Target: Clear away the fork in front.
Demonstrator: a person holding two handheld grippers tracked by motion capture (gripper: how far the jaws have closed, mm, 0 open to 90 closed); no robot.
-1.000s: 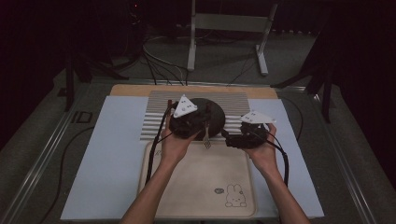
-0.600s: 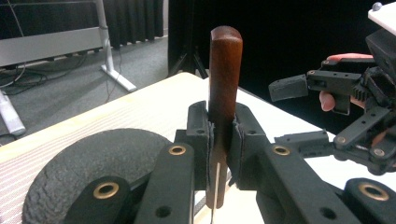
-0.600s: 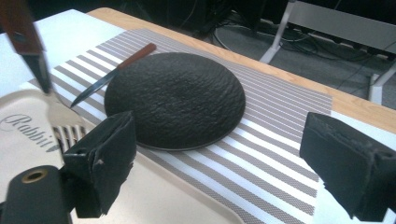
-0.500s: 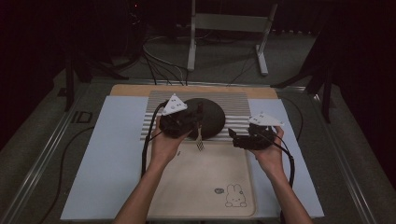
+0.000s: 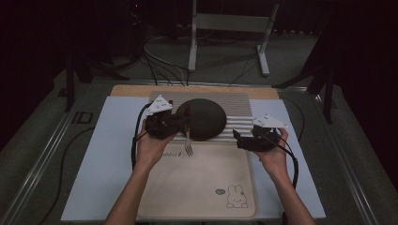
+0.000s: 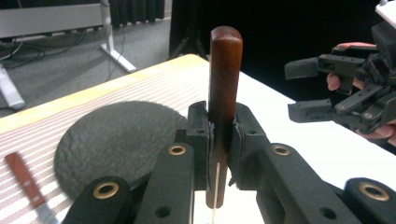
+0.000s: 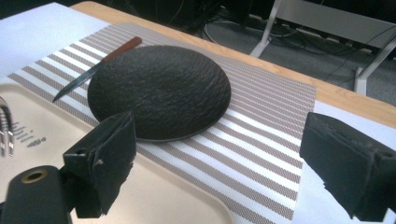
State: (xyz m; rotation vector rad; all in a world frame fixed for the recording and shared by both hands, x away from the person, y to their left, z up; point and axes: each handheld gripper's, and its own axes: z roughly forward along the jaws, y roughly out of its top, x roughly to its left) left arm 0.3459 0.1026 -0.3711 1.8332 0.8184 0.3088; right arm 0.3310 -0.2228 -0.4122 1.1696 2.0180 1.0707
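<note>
Nearest me, the beige tray (image 5: 202,187) lies bare at the table's near edge. Over its far-left corner my left gripper (image 5: 180,123) is clamped on the fork (image 5: 188,140), handle up, tines hanging just above the tray; half a second ago it was over the dark plate (image 5: 202,118). My right gripper (image 5: 240,139) waits with jaws apart. Beyond, a knife (image 7: 95,66) lies on the striped mat (image 5: 237,105). I judge the fork is being moved.
</note>
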